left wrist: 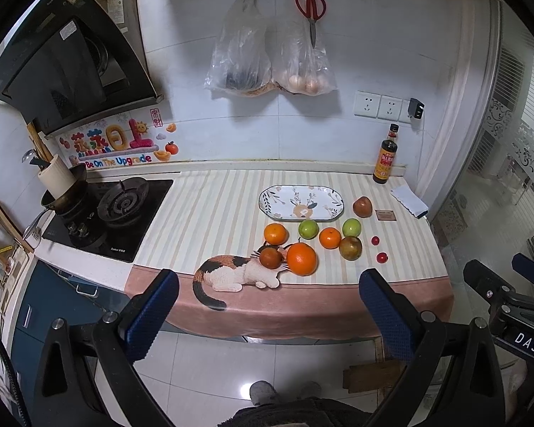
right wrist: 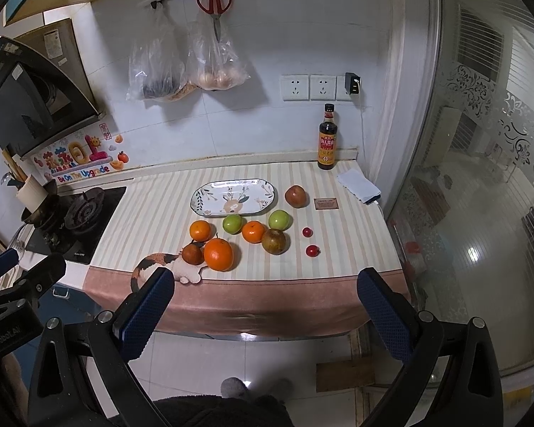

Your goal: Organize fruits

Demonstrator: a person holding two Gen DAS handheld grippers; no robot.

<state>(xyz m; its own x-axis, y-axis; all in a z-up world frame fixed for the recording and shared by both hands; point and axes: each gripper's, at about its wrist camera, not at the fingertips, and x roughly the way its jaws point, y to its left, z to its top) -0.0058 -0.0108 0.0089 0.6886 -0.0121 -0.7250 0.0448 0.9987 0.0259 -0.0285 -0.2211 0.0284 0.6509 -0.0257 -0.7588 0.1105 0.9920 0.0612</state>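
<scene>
1. The fruits are round and loose on the striped cloth: the big orange (right wrist: 218,254) sits nearest the front edge of the tabletop, just beside a brown fruit (right wrist: 192,253). A glancing touch from me could roll either one over that edge to the floor

2. The two cherry tomatoes (right wrist: 312,250) lie toward the right edge, apart from the cluster. They are small and smooth, so I judge they could squirt out of a pinch or get crushed

3. The green apples (right wrist: 232,223) and smaller oranges (right wrist: 254,231) crowd close together, some touching; reaching for one may knock its neighbour

4. The oval plate (right wrist: 233,197) stands empty behind the cluster, toward the back edge, with a sauce bottle (right wrist: 327,138) at the back right corner. A carry over the plate's rim could clip it

5. My left claw (left wrist: 267,315) and right claw (right wrist: 263,315) both hang in front of the tabletop's front edge, above the floor, level and pointing at the fruit. Both are spread wide and hold nothing
</scene>
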